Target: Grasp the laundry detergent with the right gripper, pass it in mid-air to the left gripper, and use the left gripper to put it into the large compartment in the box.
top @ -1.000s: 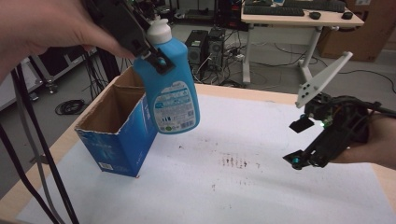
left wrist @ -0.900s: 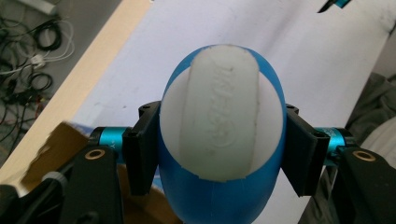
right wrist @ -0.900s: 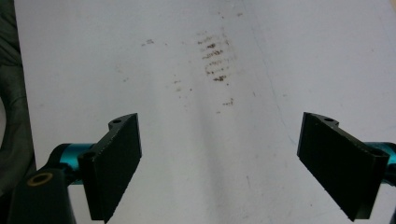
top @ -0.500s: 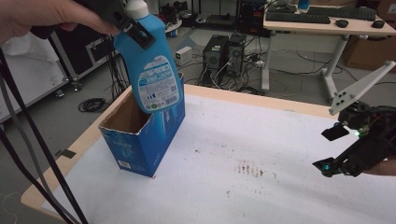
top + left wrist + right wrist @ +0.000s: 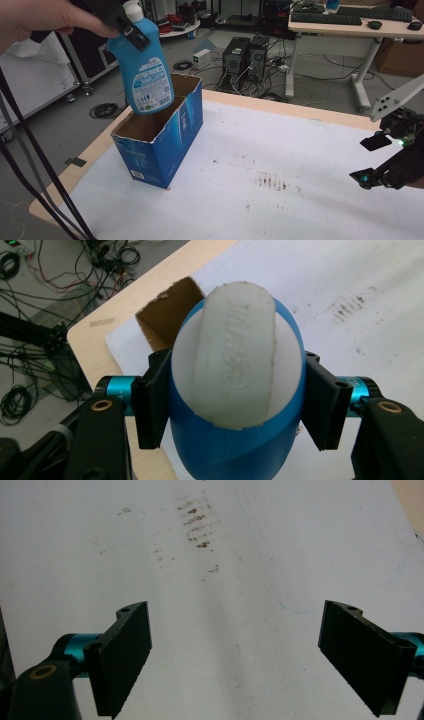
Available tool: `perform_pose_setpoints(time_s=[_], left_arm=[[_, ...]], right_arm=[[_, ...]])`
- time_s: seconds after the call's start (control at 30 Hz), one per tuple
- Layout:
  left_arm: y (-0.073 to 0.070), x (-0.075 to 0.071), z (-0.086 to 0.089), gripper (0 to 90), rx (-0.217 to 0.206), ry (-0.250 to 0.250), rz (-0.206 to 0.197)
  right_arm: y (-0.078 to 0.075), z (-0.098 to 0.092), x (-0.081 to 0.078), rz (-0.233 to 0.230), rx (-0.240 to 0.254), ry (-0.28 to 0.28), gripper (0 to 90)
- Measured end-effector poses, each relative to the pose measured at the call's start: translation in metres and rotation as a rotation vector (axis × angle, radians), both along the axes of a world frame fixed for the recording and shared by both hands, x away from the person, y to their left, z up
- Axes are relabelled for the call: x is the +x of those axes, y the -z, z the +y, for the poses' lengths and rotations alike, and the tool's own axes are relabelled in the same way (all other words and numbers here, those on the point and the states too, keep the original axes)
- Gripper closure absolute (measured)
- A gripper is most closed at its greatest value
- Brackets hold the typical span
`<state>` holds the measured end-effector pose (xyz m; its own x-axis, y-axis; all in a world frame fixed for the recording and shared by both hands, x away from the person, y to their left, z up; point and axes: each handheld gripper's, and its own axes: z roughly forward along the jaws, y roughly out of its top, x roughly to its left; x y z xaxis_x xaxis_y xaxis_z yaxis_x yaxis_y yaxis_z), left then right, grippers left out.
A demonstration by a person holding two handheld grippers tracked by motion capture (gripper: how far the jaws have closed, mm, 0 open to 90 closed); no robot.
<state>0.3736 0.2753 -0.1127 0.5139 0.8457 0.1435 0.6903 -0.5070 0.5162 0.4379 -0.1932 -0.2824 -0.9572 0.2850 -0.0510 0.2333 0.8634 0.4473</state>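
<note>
Overhead, left tongs (image 5: 131, 30) grip blue bottle (image 5: 145, 75) entering open box (image 5: 165, 137).

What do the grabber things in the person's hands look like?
Each gripper has two flat black fingers on shiny turquoise rods, with brass-ringed holes in the black frame. The left gripper trails black cables. The right gripper carries a grey three-cornered plate and small green lights.

Your left gripper (image 5: 230, 405), matt black plastic jaws on anodised teal metal pins, clamps a glossy blue plastic bottle (image 5: 145, 75) with a matt white cap (image 5: 234, 357) and paper label. Below it, a printed cardboard box (image 5: 160, 135) shows raw, torn brown edges. A stained white paper sheet (image 5: 280, 200) covers the pale wooden table (image 5: 95, 155).
</note>
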Motion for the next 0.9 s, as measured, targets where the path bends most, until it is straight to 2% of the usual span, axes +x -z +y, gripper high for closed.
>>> perform_pose_setpoints(time_s=[0.33, 0.9], left_arm=[[0.014, 0.006, 0.002, 38.0, 0.018, -0.016, 0.022], [0.064, 0.013, 0.000, 38.0, 0.033, -0.019, 0.102]], right_arm=[[0.001, -0.005, 0.000, -0.003, -0.003, 0.008, 13.1], [0.000, -0.008, -0.002, -0.004, -0.009, 0.015, 13.1]])
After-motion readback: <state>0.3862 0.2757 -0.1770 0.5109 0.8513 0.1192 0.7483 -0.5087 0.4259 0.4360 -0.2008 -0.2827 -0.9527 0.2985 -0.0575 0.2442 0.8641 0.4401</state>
